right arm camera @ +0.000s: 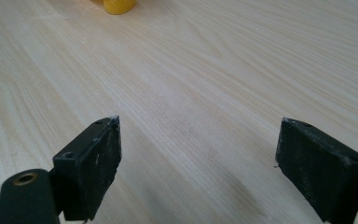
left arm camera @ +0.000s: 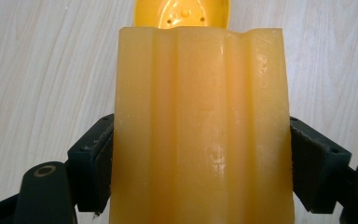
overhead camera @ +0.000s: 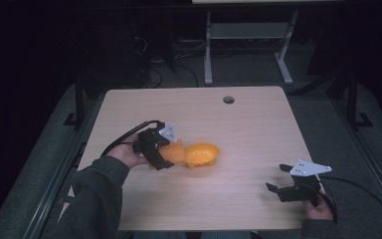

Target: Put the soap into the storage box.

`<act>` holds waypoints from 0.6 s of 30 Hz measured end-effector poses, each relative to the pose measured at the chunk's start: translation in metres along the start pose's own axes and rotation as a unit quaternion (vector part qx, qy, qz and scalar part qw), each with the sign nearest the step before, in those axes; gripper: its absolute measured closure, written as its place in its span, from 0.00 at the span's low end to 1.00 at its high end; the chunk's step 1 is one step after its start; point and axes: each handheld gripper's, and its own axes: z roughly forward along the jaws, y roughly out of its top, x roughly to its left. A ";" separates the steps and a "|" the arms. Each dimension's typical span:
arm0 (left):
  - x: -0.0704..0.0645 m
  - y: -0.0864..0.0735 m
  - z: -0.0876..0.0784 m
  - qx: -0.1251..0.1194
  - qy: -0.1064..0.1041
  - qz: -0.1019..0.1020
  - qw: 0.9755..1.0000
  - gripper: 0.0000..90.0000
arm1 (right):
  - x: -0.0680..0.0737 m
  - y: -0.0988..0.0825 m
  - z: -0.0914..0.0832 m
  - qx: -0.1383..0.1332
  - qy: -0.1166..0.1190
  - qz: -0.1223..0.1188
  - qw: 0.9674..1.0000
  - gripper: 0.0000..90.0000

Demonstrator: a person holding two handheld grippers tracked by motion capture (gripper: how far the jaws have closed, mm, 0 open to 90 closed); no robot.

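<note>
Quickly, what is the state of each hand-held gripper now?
Left hand-held gripper: shut on the orange ridged block, beside the yellow bowl.
Right hand-held gripper: open, holding nothing, over the table.

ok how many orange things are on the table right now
2. A ribbed orange block is clamped in the left gripper near the table's middle left, and an orange bowl with small holes sits just beyond it.

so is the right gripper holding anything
No, the right gripper has its jaws spread wide apart with just bare wooden table between them.
</note>
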 end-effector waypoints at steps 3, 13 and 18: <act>0.002 0.004 0.003 -0.002 0.010 0.002 1.000 0.23 | 0.000 0.000 0.000 0.001 0.001 0.003 1.000 0.15; 0.007 0.026 0.016 -0.007 0.001 0.018 1.000 0.23 | -0.001 -0.001 0.000 -0.003 0.002 0.008 1.000 0.15; 0.008 0.035 0.022 -0.008 -0.003 0.025 1.000 0.23 | -0.002 -0.001 0.001 -0.002 0.004 0.007 1.000 0.15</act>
